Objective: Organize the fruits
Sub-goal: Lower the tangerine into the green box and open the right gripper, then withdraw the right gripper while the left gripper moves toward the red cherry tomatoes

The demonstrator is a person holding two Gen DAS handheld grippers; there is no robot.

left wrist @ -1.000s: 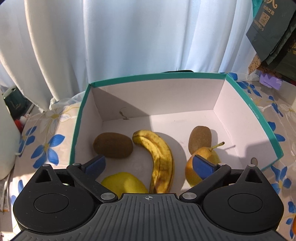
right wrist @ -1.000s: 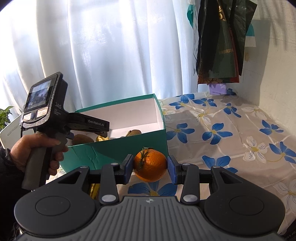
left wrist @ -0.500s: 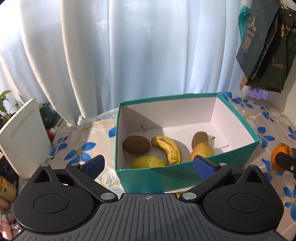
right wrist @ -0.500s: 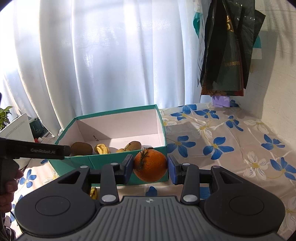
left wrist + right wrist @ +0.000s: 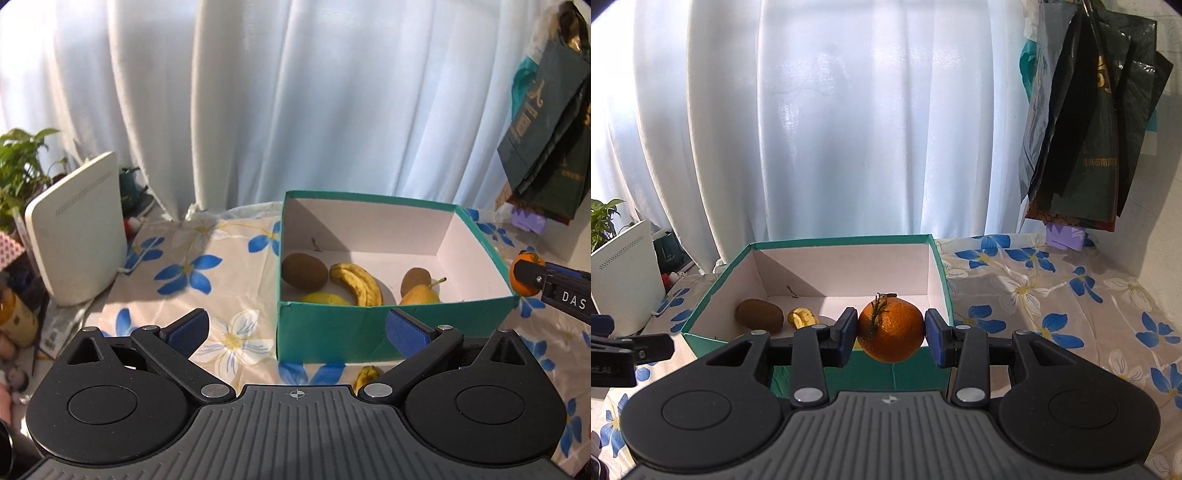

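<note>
A teal box with a white inside stands on the flowered tablecloth. In it lie two kiwis, a spotted banana, a pear and a yellow fruit. My right gripper is shut on an orange with a stem, held above the box's near wall. That orange shows at the right edge of the left wrist view. My left gripper is open with nothing in it, back from the box's near left corner. A banana tip lies on the cloth before the box.
A white router-like device and a potted plant stand at the left. Dark bags hang at the right by the wall, above a small purple box. White curtains close the back. Clutter lines the table's left edge.
My left gripper has pulled back out of the box and shifted left, still open. My right gripper has lifted the orange off the cloth and brought it over the box's near wall.
</note>
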